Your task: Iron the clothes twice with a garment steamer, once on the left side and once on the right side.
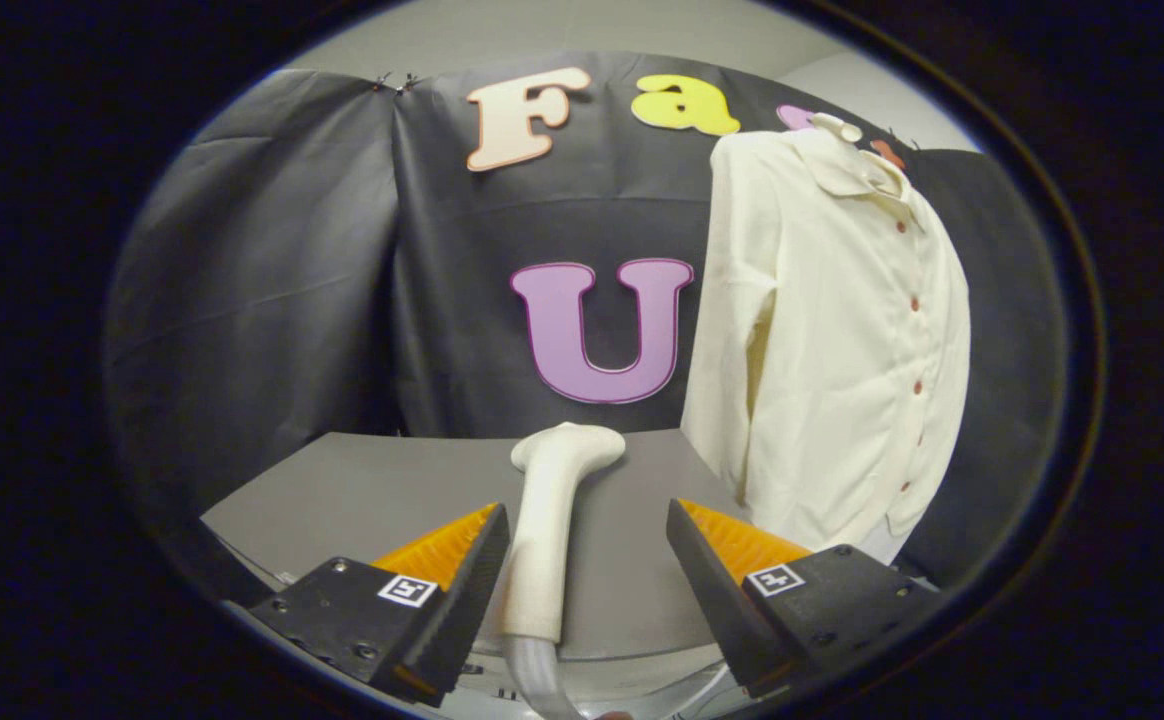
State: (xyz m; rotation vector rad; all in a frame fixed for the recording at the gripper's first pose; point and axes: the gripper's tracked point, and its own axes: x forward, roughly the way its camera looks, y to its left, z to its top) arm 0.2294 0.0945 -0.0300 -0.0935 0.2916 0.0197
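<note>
The white plastic garment steamer is lying on the grey table, likely light and rigid. Its handle is being framed between the wide-open fingers of the gripper, which is holding nothing; that slim handle is judged the best grip.

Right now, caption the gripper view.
Open tool straddling the steamer handle, cream shirt hanging beyond.

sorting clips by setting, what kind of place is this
Most likely a staged test booth, not a home: black cloth wall, a bare grey table, and a cream shirt hung beside a garment steamer. The tongs are open around its handle.
</note>
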